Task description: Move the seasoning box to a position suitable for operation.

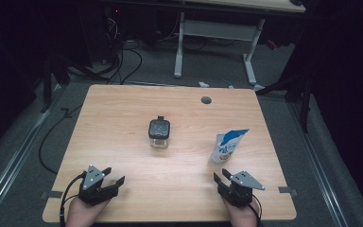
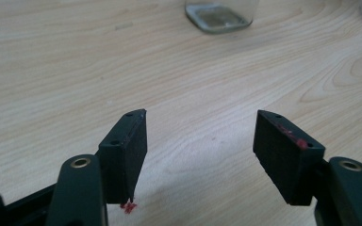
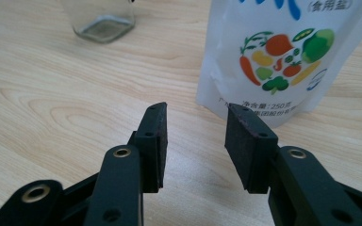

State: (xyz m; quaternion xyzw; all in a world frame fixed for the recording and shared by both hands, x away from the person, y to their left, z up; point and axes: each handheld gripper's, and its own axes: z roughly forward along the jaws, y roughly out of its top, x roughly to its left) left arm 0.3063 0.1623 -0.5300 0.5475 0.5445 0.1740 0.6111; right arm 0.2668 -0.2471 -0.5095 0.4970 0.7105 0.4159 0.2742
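A square glass jar (image 1: 159, 134) with a black lid stands at the middle of the wooden table (image 1: 123, 118). To its right a white and blue stand-up pouch (image 1: 228, 146) printed with vegetables stands upright. My left gripper (image 1: 113, 176) rests open near the front left edge, with bare wood between its jaws; the jar's base (image 2: 220, 15) lies far ahead of it. At the front right my right gripper (image 1: 221, 176) is open, just short of the pouch (image 3: 283, 56), with the jar (image 3: 104, 21) farther off to its left. Neither gripper (image 2: 200, 141) (image 3: 195, 134) holds anything.
A round cable hole (image 1: 206, 100) sits near the table's far edge. Beyond the table are the white legs of a desk (image 1: 215, 33) and cables on a grey floor. A small red mark (image 2: 128, 207) lies on the wood under the left jaw.
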